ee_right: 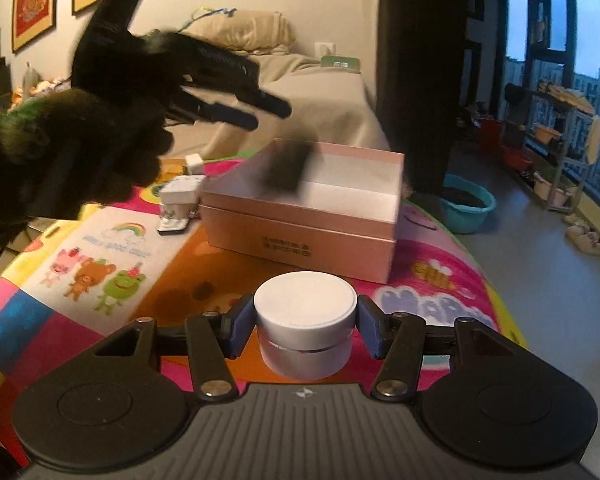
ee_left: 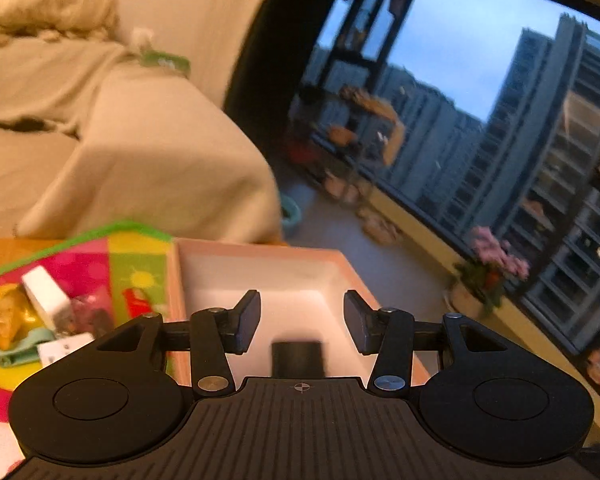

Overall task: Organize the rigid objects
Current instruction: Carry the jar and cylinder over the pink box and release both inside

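A pink open box (ee_right: 300, 220) stands on the table; it also shows in the left wrist view (ee_left: 260, 276). A blurred black block (ee_right: 286, 166) is in the air just above the box's near-left rim, and it shows below my left gripper (ee_left: 298, 354). My left gripper (ee_left: 302, 320) is open and empty above the box; it also shows in the right wrist view (ee_right: 268, 114). My right gripper (ee_right: 306, 330) is open around a white round jar (ee_right: 305, 320) that stands on the table; the fingers are close beside it.
Small white items, a teal stapler and clutter (ee_left: 40, 320) lie on a colourful play mat (ee_right: 80, 248) left of the box. A beige covered sofa (ee_left: 120, 140) is behind. A teal basin (ee_right: 466, 202) sits on the floor by the window.
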The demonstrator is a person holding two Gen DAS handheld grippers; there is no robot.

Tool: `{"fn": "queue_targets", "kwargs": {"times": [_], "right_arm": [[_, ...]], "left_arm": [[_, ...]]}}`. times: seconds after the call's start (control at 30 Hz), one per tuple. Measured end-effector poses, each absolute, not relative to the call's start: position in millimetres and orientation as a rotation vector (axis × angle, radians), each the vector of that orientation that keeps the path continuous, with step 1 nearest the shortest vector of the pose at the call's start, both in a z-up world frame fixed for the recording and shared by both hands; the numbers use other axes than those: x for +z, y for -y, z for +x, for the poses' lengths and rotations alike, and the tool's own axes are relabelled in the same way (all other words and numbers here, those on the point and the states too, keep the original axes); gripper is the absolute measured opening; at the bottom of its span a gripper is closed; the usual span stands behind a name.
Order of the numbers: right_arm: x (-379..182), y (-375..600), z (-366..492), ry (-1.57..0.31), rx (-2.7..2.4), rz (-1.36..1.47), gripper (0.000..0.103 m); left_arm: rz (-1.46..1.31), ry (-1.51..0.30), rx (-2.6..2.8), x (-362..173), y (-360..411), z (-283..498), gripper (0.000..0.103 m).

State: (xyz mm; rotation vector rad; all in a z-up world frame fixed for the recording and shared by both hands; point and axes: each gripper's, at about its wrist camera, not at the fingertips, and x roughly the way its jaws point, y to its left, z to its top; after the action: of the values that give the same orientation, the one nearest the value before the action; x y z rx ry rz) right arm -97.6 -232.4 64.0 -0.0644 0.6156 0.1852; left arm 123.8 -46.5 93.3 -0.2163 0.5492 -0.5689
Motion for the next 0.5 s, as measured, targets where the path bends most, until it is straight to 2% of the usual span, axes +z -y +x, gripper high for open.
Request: {"fn": "queue_targets", "kwargs": {"times": [0.13, 0.33, 0.5], "right_arm": [[63.2, 242.3, -96.7, -0.648, 0.135, -0.065, 0.054], [97.2, 232.4, -55.8, -0.562, 0.176, -0.074, 0.054], [121.6, 208.7, 21.5, -0.525, 0.232, -0.051, 0.054]], "left_arm": [[-0.285, -0.477, -0.515, 79.9, 0.1, 95.3, 0.05], [-0.239, -0.596, -0.437, 41.9, -63.9, 41.3, 0.05], [-0.288, -0.648, -0.32, 26.1, -113.1, 24.3, 0.05]]}}
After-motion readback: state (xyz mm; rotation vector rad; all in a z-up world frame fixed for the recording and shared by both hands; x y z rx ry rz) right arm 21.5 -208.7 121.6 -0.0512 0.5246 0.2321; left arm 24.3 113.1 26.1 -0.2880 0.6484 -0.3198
